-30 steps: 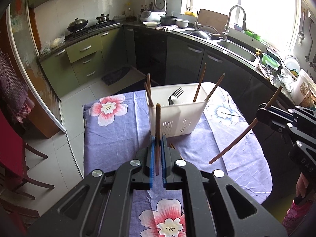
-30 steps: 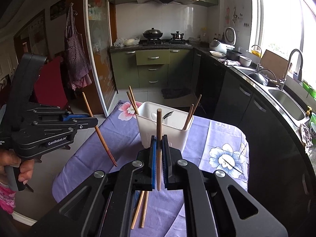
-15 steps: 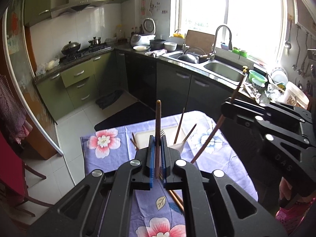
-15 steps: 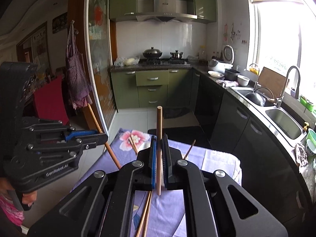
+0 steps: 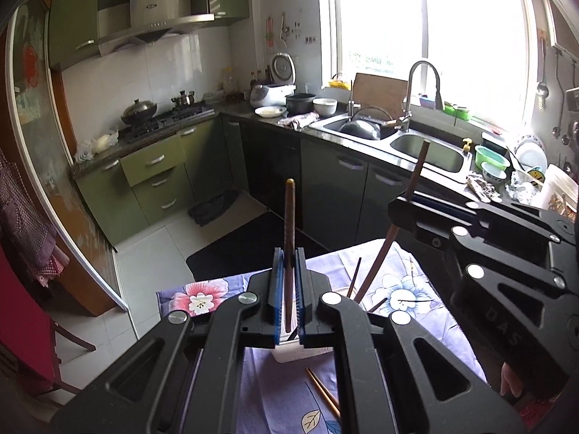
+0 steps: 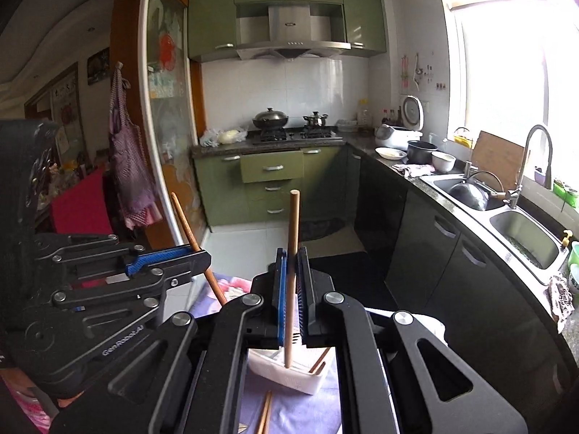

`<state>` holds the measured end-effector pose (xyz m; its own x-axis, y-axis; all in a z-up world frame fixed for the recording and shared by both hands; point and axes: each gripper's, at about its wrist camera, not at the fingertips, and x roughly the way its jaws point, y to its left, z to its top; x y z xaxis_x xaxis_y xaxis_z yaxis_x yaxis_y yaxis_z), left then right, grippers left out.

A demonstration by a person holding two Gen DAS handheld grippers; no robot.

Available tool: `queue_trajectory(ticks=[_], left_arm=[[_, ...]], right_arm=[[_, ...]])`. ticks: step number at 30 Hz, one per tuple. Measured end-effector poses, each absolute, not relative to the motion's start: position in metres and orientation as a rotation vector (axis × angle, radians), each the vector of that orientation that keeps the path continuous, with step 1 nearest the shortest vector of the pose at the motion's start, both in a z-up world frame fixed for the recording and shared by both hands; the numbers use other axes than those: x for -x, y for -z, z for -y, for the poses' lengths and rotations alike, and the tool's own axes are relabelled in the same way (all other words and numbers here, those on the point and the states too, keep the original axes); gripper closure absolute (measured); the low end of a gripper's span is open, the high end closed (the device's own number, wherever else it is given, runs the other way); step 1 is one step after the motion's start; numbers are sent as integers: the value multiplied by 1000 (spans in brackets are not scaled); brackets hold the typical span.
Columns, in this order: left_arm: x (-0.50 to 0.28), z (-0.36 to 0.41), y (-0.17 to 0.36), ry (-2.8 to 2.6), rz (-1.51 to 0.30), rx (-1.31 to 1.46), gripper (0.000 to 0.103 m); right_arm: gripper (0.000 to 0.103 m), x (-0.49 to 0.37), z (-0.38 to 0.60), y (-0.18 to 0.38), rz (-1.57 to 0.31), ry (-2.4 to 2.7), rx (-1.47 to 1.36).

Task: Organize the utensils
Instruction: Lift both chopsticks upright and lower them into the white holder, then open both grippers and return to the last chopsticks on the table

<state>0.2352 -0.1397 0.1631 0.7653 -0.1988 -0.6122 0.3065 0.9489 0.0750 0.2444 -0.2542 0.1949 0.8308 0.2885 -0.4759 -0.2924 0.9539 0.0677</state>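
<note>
I am pinching one chopstick in each pair of tongs: left tongs clamping a dark chopstick, right tongs clamping a lighter chopstick, both sticks standing near upright. The white utensil holder is sitting below and just ahead of both tips. Spare chopsticks are lying on the floral-clothed surface. Kitchen cabinets and sink beyond.

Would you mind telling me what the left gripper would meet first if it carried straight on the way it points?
Probably the white utensil holder just beyond the left gripper, which is shut on a chopstick; depth is unclear, so it might pass above.
</note>
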Motion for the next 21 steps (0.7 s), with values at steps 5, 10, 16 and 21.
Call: queue_trajectory(ticks=[5,10,16,21], left_arm=[[-265,140,-130,273,-709,-169,97],[-277,136,-99,273,-764,-179,97],[-278,131,-78,269,-808,-183,97],[-262,129,-86,268,-791,-191,96]], right_arm=[[97,-265,256,-167,-537,-301,0],[97,-277,255,-132,-588,-312,16],[97,-279,251,-106,-623,-323,23],[89,-264,250,-117,-591,-319,33]])
